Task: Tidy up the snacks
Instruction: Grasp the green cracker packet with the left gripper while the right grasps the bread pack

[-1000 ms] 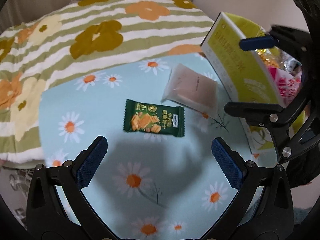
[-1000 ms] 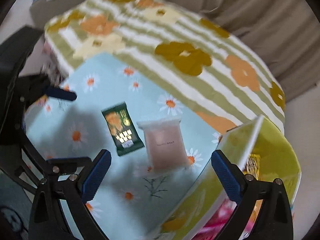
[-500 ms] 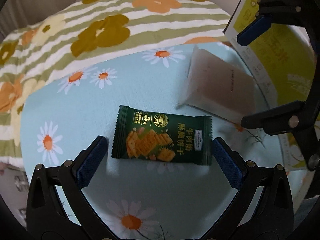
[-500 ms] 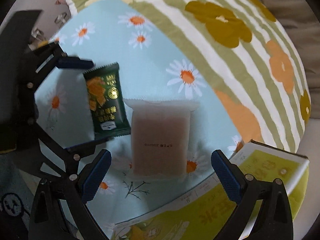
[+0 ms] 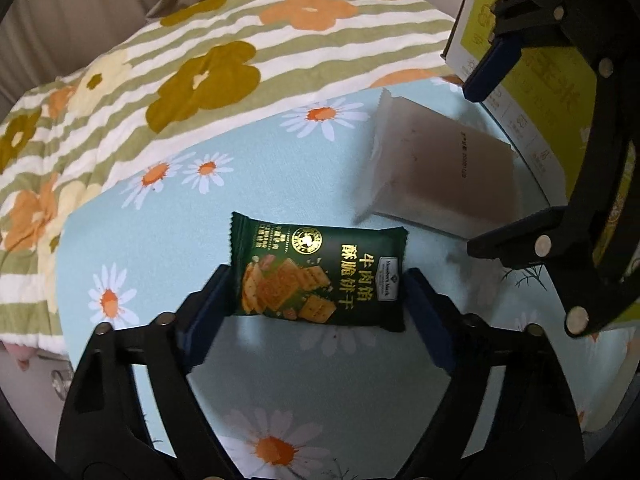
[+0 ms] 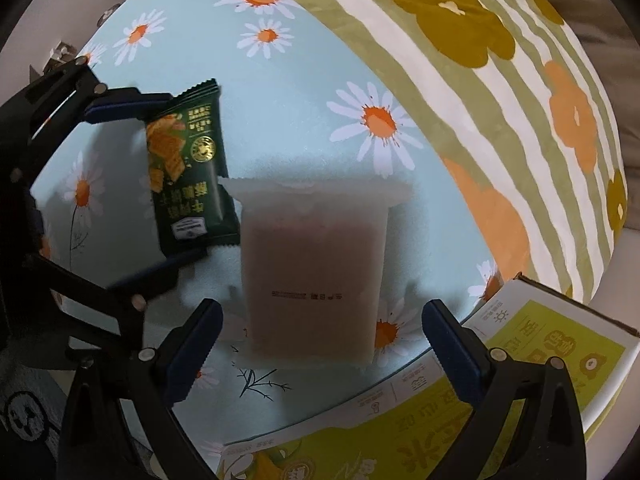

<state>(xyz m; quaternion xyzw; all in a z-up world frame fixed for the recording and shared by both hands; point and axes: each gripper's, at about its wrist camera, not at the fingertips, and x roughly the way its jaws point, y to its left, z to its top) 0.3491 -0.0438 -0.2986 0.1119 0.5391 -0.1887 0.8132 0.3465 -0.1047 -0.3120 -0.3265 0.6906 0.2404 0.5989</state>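
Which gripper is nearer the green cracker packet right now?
Left. The left gripper has its fingers closed in against both ends of the green cracker packet; the right gripper sits apart, open around the pale pink packet.

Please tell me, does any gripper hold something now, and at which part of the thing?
The left gripper grips the green snack packet by its two short ends. The right gripper is open around the pale packet, holding nothing.

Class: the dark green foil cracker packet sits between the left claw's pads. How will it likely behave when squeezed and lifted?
The dark green foil cracker packet looks puffed, so it probably dents before the left claw grips firmly. Its glossy film may slip. It likely feels light; the pictured crackers suggest brittle contents, so squeeze gently.
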